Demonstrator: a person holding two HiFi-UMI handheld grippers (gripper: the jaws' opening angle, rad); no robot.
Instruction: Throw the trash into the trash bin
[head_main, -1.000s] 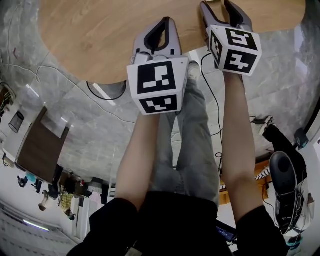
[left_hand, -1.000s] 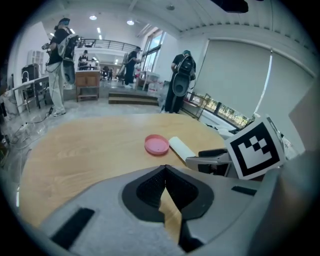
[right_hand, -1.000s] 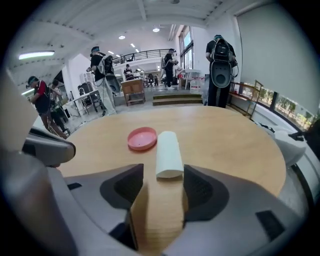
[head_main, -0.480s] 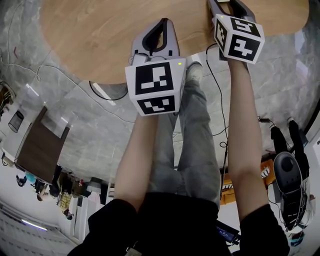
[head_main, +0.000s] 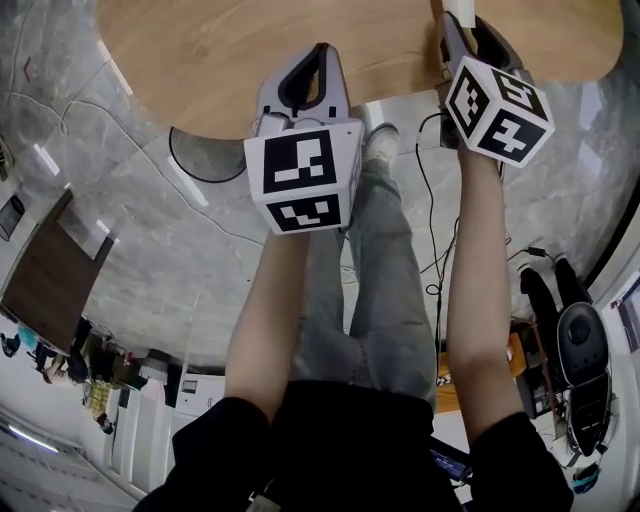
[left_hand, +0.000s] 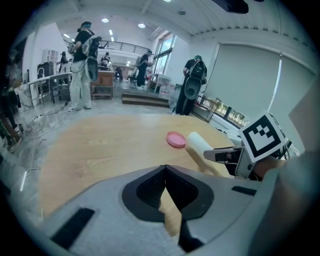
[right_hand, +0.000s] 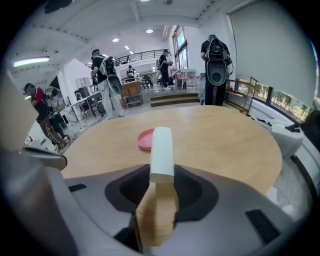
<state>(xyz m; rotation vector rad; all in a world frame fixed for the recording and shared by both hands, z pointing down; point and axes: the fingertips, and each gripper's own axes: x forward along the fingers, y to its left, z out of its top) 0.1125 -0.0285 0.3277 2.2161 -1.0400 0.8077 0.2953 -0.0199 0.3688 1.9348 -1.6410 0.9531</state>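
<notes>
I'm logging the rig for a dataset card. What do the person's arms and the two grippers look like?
The left gripper and right gripper are grey shells with black textured pads, each carrying a white cube with black square markers. The forearms are bare below black sleeves.

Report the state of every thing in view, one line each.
Left gripper: shut, nothing between its jaws.
Right gripper: jaws have just been closing, now clamped on the roll.
Roll: held by its near end, sticking out forward over the table.
Pink lid: lying flat on the table, in neither gripper.
</notes>
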